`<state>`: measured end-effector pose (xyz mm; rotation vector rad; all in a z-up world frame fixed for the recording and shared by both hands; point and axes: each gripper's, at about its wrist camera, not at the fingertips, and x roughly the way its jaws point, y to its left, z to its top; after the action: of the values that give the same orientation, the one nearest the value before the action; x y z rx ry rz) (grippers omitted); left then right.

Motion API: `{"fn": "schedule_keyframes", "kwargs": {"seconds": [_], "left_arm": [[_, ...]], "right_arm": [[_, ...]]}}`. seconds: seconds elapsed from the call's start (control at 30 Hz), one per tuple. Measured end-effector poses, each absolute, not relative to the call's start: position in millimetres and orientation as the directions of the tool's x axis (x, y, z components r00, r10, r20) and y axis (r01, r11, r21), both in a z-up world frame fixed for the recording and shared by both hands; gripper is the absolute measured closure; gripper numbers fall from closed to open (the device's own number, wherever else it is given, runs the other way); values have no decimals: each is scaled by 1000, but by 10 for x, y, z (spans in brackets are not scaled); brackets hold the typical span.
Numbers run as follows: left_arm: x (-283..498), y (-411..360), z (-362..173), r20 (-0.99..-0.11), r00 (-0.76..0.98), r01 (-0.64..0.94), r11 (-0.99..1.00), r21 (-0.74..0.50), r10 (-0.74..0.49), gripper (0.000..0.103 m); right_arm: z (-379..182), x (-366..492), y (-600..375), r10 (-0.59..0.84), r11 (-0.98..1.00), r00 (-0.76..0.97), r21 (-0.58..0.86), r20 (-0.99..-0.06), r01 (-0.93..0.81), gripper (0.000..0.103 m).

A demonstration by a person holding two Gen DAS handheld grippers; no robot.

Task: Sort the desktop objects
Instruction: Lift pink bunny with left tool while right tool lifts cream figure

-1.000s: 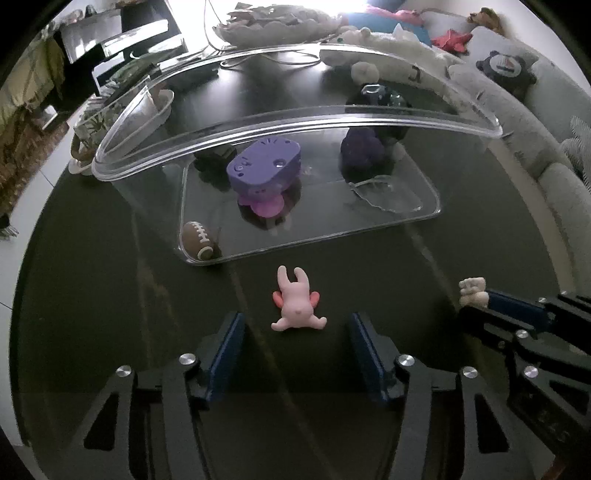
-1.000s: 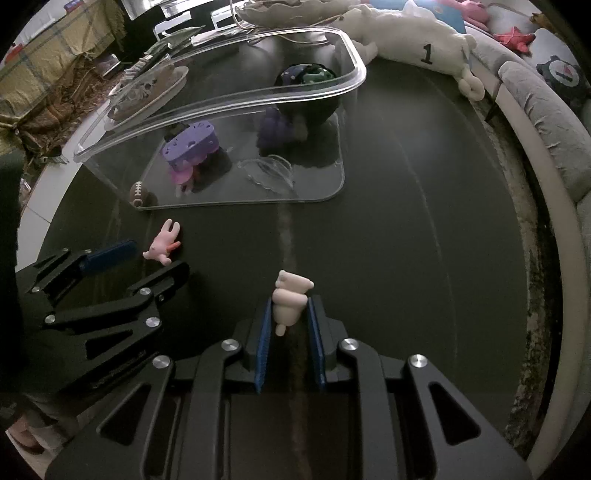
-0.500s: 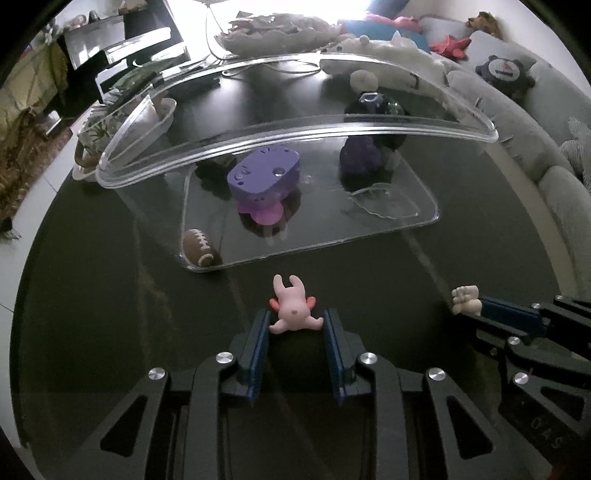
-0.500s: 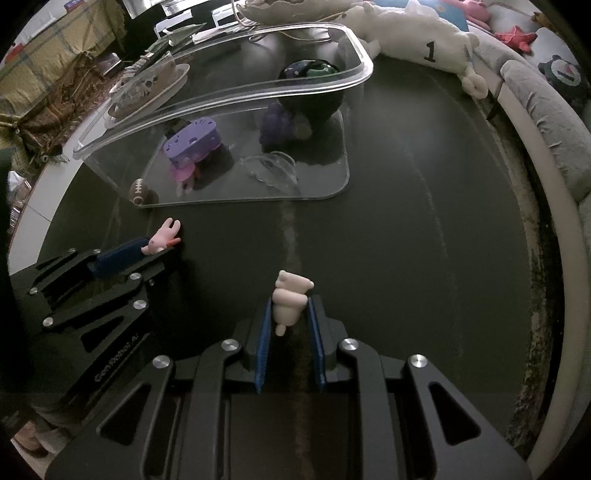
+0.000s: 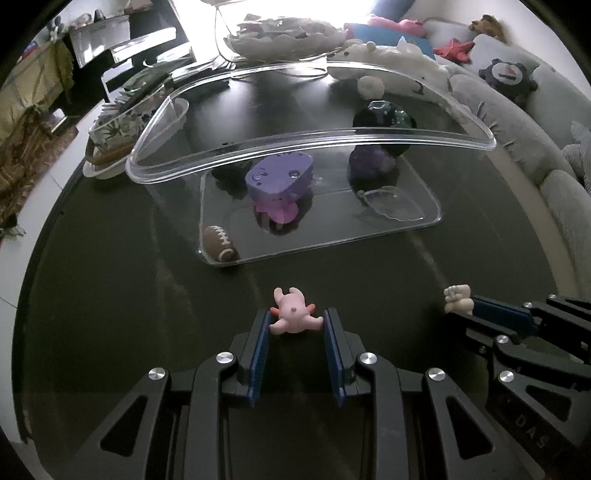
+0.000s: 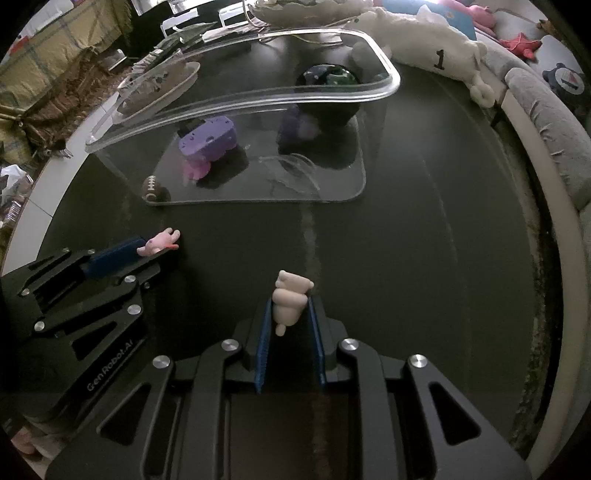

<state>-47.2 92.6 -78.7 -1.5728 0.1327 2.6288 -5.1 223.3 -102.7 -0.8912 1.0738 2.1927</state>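
Note:
My left gripper (image 5: 294, 325) is shut on a small pink bunny figure (image 5: 293, 312), just above the dark table; it also shows in the right wrist view (image 6: 159, 242). My right gripper (image 6: 289, 308) is shut on a cream bear figure (image 6: 290, 297), also visible in the left wrist view (image 5: 457, 298). A clear plastic bin (image 5: 369, 140) stands ahead of both grippers and holds a purple toy (image 5: 280, 177), a small football (image 5: 218, 243), a dark purple figure (image 5: 371, 160) and a dark ball (image 5: 384, 118).
A clear dish (image 5: 391, 206) lies in the bin's right part. A patterned bowl (image 5: 122, 129) stands left of the bin. A white plush (image 6: 424, 33) and a grey sofa (image 5: 535, 110) run along the table's far and right edges.
My left gripper moved forward and closed on the pink bunny, which now sits lifted between the pads. My right gripper has kept its hold on the cream bear.

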Motion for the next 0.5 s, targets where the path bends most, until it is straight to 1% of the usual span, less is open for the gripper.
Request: {"fn": "schedule_keyframes", "kwargs": {"seconds": [0.13,0.5], "left_arm": [[-495,907,-831,-882,-470,-103,-994,37,16,77],[-433,844,-752,-873,-487,-97,-995,35,16,77]], "right_arm": [[-961,-40,2185,174,-546,-642,470,-747,-694,85],[-795,-1,2070,188,-562,-650,462,-736,-686,85]]}}
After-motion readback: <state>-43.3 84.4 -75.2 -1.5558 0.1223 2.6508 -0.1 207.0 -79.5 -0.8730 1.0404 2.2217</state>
